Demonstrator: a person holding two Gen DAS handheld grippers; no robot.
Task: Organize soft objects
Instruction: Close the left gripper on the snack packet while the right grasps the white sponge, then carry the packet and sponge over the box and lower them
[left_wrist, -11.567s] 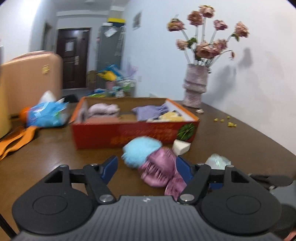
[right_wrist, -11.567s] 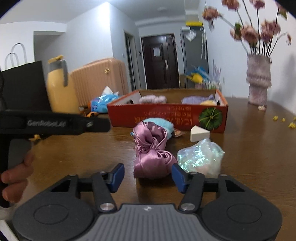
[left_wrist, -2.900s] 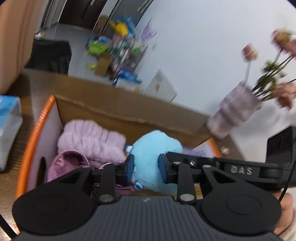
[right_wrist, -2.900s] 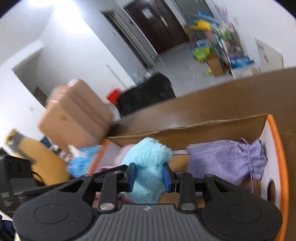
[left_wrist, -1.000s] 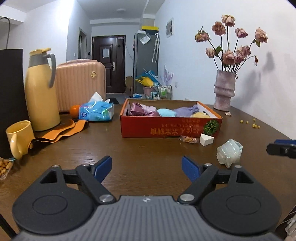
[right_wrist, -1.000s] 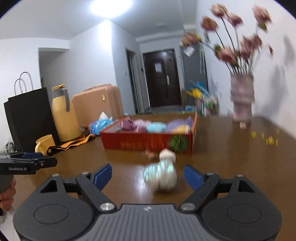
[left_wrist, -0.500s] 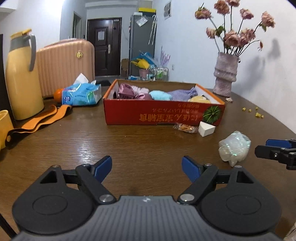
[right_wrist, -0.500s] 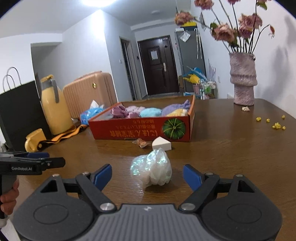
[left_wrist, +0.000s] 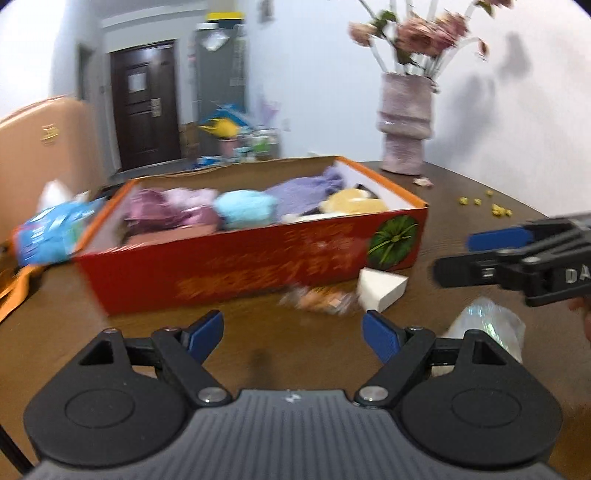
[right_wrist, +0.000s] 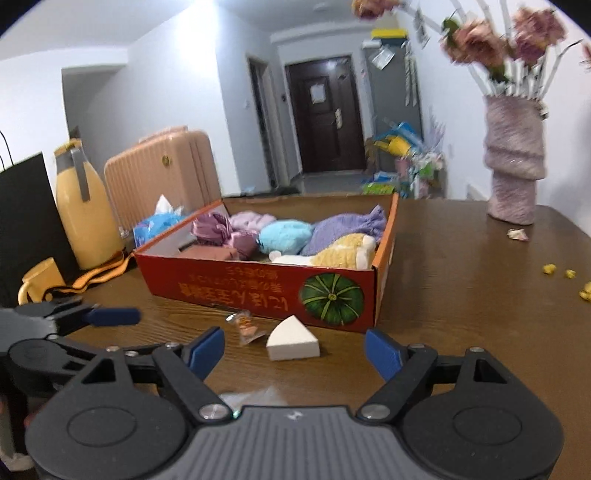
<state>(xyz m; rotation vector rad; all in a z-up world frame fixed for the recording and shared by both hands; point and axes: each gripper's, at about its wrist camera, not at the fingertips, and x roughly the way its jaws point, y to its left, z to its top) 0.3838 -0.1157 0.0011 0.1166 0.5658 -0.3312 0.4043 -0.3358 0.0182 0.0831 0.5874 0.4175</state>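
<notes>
Blue-padded left tool (left_wrist: 293, 334) and right tool (right_wrist: 295, 347), both wide open and empty, tilt toward the table (right_wrist: 461, 295).

We see an open red box (right_wrist: 258, 291) with an orange rim on the brown table, a green pumpkin print at one end of its long side. Inside, side by side, lie a crumpled pink satin piece (right_wrist: 214, 227), a pale lilac fluffy item (right_wrist: 251, 220) behind it, a round blue plush (right_wrist: 284, 234) in the middle, a purple drawstring pouch (right_wrist: 343, 227) lying flat toward the far corner, and a yellow plush (right_wrist: 345, 254) at the near end wall. Just outside the box, a white wedge sponge (right_wrist: 291, 339) rests near the pumpkin print. An iridescent crinkled bundle (left_wrist: 487, 325), perhaps a pouch, lies further out, apart from the box.
</notes>
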